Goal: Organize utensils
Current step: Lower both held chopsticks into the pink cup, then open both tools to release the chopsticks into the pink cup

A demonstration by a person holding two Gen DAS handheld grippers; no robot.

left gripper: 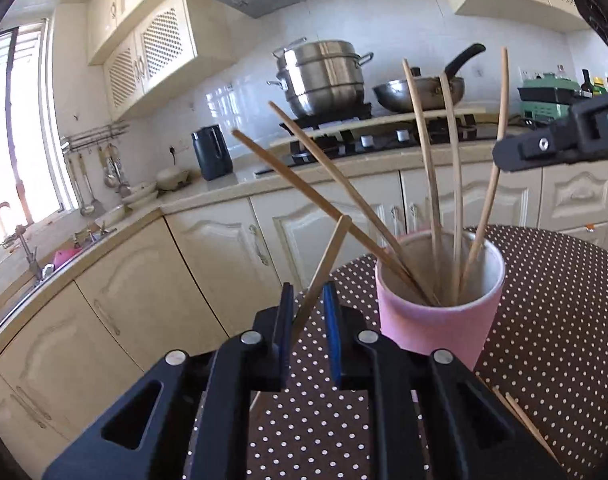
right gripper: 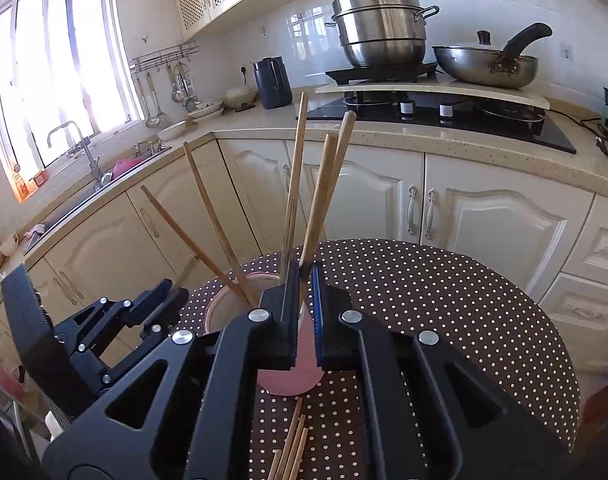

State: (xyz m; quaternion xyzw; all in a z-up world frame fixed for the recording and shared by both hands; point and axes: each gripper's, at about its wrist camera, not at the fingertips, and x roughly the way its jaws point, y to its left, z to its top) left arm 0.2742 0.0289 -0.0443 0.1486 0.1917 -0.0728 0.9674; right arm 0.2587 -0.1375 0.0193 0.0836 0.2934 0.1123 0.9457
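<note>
A pink cup (left gripper: 436, 328) (right gripper: 287, 384) stands on the brown polka-dot table (left gripper: 564, 300) (right gripper: 444, 320) with several wooden chopsticks leaning in it. My left gripper (left gripper: 308, 308) (right gripper: 175, 296), just left of the cup, is shut on a chopstick (left gripper: 324, 264) that tilts up across its blue pads. My right gripper (right gripper: 302, 284) (left gripper: 504, 156) hovers above the cup. It is shut on another chopstick (right gripper: 316, 216) (left gripper: 494, 184) whose lower end reaches down into the cup. More loose chopsticks (right gripper: 291, 448) (left gripper: 524, 420) lie on the cloth in front of the cup.
Cream cabinets and a counter run beyond the table's far edge. On the counter are a stove with a steel steamer pot (left gripper: 324, 76) and a wok (right gripper: 484, 64), and a dark kettle (left gripper: 211, 152). A sink (right gripper: 83, 184) sits at the left under the window.
</note>
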